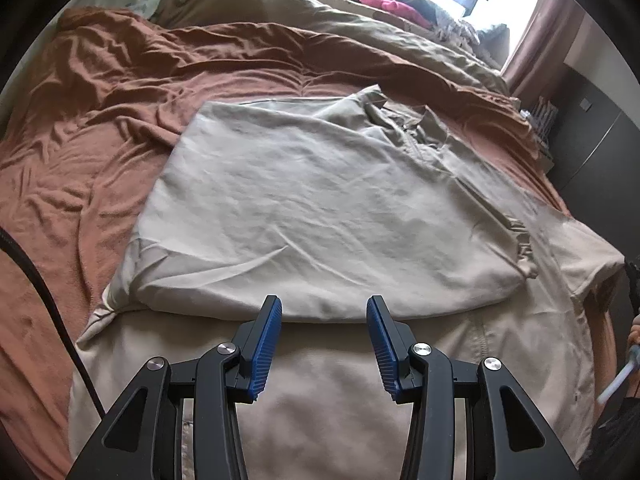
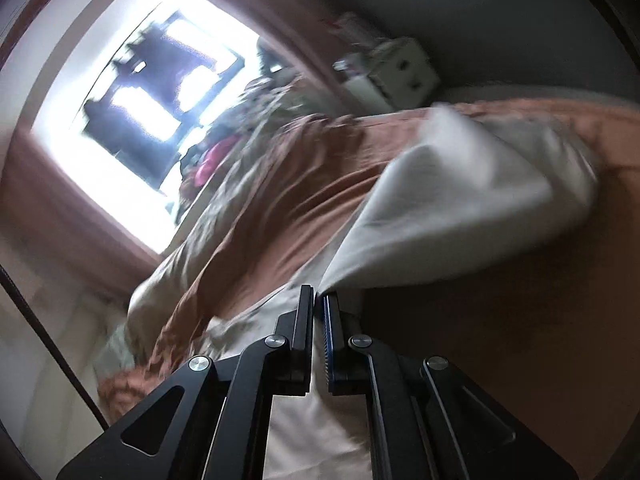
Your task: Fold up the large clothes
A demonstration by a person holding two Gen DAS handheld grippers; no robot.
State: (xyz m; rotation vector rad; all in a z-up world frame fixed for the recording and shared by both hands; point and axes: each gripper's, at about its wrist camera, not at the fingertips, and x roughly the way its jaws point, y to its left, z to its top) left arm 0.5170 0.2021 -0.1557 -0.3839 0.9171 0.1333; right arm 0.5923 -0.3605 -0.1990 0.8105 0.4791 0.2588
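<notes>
A wide bed with a rust-brown sheet (image 1: 120, 128) fills most of the left wrist view, far ahead of the jaws and to both sides of them. On this sheet lies the beige garment (image 1: 312, 200), a large piece of clothing, partly folded: one layer is turned over and its folded edge runs across just ahead of the fingertips, while a lower layer spreads under and behind the jaws. A collar or zip part shows far ahead, to the right. Beyond the garment, a beige duvet (image 1: 248, 4) is heaped at the far side of the bed, and behind it a bright window (image 2: 132, 92) with brown curtains.

The left gripper (image 1: 324, 308) hangs above the garment with its jaws apart; nothing is between the blue pads (image 1: 266, 344).

The right gripper (image 2: 316, 294) has its jaws pressed together on a corner of the same garment. From the fingertips the pale cloth rises ahead and to the right, lifted off the sheet. This view is tilted and blurred.

A black cable (image 1: 44, 296) runs to the left of the left jaws.
</notes>
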